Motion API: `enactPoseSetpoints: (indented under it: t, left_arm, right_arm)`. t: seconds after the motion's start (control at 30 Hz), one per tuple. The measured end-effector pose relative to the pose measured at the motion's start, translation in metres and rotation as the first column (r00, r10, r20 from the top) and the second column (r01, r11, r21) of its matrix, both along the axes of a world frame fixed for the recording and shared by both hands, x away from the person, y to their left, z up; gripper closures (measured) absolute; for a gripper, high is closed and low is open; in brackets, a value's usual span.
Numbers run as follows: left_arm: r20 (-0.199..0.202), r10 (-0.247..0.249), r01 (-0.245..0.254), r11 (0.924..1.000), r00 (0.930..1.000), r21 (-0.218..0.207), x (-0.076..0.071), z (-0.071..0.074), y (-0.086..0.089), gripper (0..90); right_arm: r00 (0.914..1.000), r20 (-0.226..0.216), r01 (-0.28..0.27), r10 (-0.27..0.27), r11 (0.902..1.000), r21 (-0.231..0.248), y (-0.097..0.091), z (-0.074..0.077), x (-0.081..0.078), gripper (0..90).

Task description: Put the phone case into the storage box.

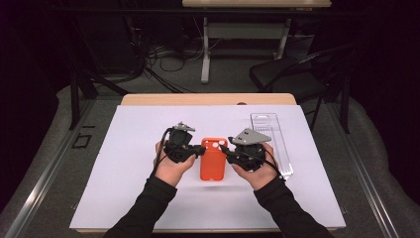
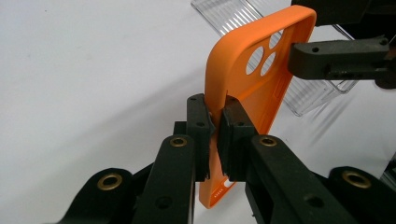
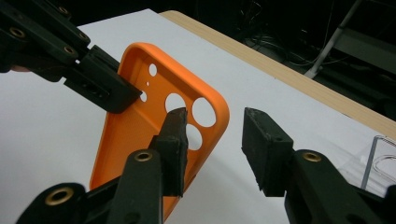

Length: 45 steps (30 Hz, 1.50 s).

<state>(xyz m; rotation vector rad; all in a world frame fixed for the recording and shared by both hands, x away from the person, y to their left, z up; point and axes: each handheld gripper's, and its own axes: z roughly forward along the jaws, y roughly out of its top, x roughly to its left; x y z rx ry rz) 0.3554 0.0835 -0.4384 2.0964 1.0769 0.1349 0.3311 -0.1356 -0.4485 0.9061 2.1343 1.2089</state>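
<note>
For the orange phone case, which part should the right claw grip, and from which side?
Best guess: the free long rim of the phone case, approached from the person's right. The left claw already pinches the opposite rim, and the thin raised wall fits between pads. The right claw straddles that rim near the camera holes, one pad inside, not yet pressing.

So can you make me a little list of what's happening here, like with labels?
Main thing: orange phone case, inside facing up, camera holes at the far end
Left gripper: shut on the case's side wall
Right gripper: open, one jaw inside the case, one outside its wall, not pressing
Also there: clear plastic package, lying to the right of the case
Surface: white sheet on a wooden table
</note>
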Motion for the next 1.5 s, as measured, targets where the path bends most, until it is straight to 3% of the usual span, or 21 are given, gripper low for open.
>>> enactPoseSetpoints:
  t: [0.47,1.5]
  left_arm:
    - [-0.003,-0.002,0.002,1.0000,1.0000,0.006,-0.0005,-0.0028,-0.0020,83.9]
    - [-0.004,-0.010,0.010,0.9999,0.9999,0.004,-0.0006,-0.0032,-0.0048,83.9]
  right_arm:
    - [0.9992,-0.035,0.021,-0.021,0.9998,0.004,0.0022,0.0012,0.0013,75.7]
    - [0.9971,-0.055,0.053,-0.052,0.9984,0.020,0.0010,0.0012,0.0035,81.1]
